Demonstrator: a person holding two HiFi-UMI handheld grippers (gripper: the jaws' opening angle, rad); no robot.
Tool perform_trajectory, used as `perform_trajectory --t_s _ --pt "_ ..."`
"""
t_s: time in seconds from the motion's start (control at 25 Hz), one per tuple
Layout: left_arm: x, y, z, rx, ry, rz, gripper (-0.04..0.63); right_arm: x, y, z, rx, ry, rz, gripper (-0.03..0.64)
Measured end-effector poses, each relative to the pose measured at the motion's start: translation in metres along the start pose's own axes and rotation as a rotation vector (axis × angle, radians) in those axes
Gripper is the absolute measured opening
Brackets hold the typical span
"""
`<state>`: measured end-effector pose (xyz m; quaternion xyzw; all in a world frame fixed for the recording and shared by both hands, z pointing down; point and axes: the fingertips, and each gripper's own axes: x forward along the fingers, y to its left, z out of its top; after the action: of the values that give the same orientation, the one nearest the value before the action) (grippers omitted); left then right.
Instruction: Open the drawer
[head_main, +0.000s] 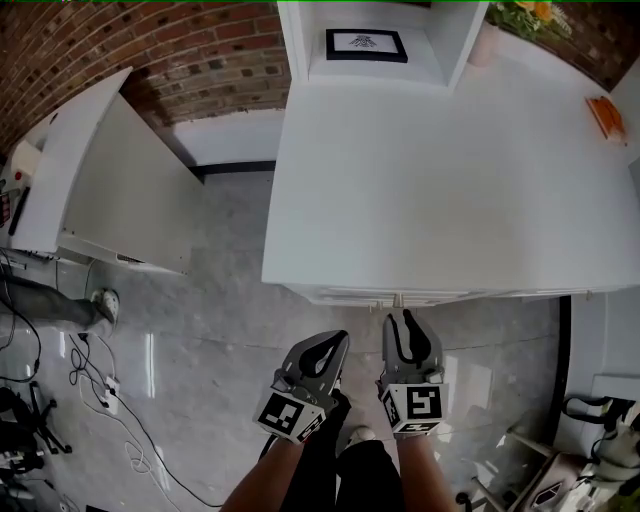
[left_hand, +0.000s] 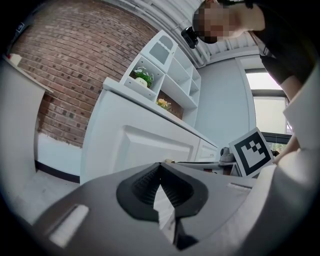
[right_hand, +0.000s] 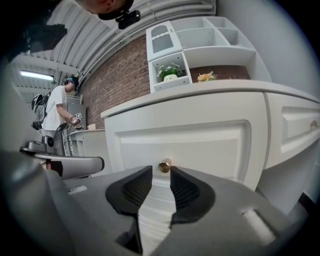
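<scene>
The white cabinet (head_main: 450, 180) has a drawer front (right_hand: 200, 145) with a small brass knob (right_hand: 164, 166). My right gripper (right_hand: 160, 170) is open right at the drawer, the knob sitting at the gap between its fingertips, close to the right-hand one. In the head view the right gripper (head_main: 403, 318) points at the knob (head_main: 397, 299) under the cabinet's front edge. My left gripper (head_main: 340, 340) hangs beside it on the left, a little short of the cabinet. Its tips (left_hand: 160, 165) meet, shut with nothing held.
A shelf unit (right_hand: 170, 72) with plants stands on the cabinet against a brick wall (head_main: 200, 60), and a framed picture (head_main: 366, 44) is at the back. A second white unit (head_main: 100, 180) is at left. Cables (head_main: 90, 390) lie on the grey floor. A person (right_hand: 55, 115) stands far off.
</scene>
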<state>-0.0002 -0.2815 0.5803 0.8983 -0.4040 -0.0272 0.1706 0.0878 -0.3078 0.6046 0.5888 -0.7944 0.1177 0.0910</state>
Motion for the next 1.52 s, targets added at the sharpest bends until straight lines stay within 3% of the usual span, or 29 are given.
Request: perform_trajectory --t_s 0.48,0.72,0.92,1.52 --pt "0.016 0.018 0.003 -0.013 0.027 -0.021 0.003 0.025 -0.004 0.002 0.047 0.011 -0.054 0.11" --pt "0.024 0.019 0.004 -0.03 0.038 -0.041 0.003 0.028 -0.009 0.004 0.047 0.004 -0.138 0.095" --pt "0.024 0.017 0.002 -0.031 0.042 -0.054 0.003 0.03 -0.009 0.004 0.022 -0.004 -0.148 0.087" --pt "-0.017 -0.004 0.003 -0.02 0.005 0.004 0.003 0.014 -0.004 -0.002 -0.021 0.05 -0.166 0.086"
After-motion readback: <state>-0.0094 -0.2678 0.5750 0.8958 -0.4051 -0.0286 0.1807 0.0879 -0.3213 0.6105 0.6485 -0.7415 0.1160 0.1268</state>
